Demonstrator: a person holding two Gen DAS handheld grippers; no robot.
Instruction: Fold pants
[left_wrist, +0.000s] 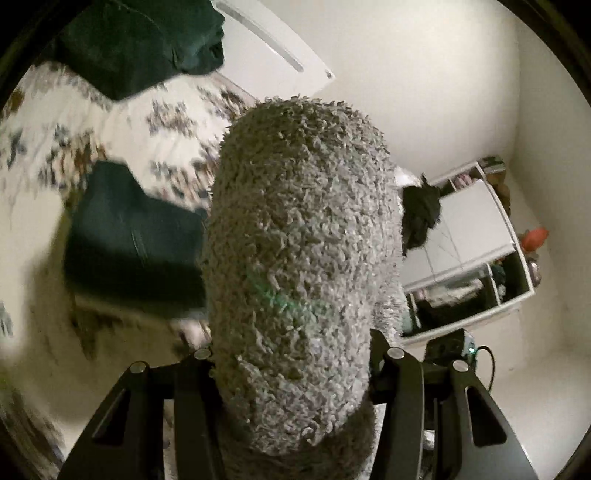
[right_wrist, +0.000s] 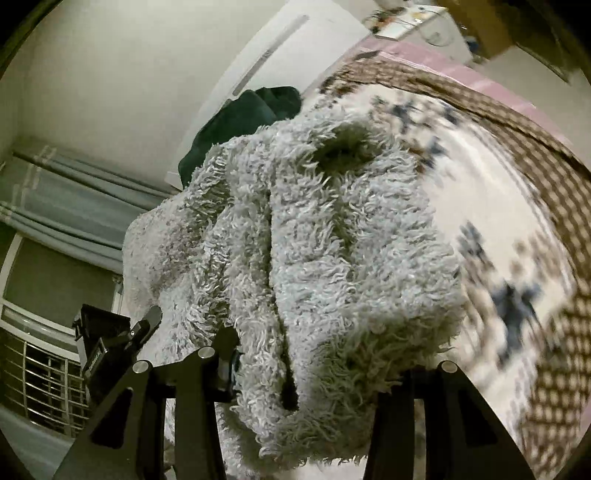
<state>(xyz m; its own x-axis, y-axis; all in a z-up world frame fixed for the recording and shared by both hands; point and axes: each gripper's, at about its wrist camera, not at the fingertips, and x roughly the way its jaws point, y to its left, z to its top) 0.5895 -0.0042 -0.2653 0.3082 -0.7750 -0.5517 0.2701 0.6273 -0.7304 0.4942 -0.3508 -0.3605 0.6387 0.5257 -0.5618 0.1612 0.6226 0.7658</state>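
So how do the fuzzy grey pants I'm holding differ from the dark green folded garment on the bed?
The fuzzy grey pants are shaggy and pale; the dark green folded garment looks smooth and dark. The pants hang bunched and lifted in the jaws; the green garment lies flat, folded on the floral bedspread. Both are clothing.

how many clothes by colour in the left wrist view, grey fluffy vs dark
grey fluffy pants: 1
dark green folded garments, one near, one far: 2
black garment on the shelf: 1
total: 4
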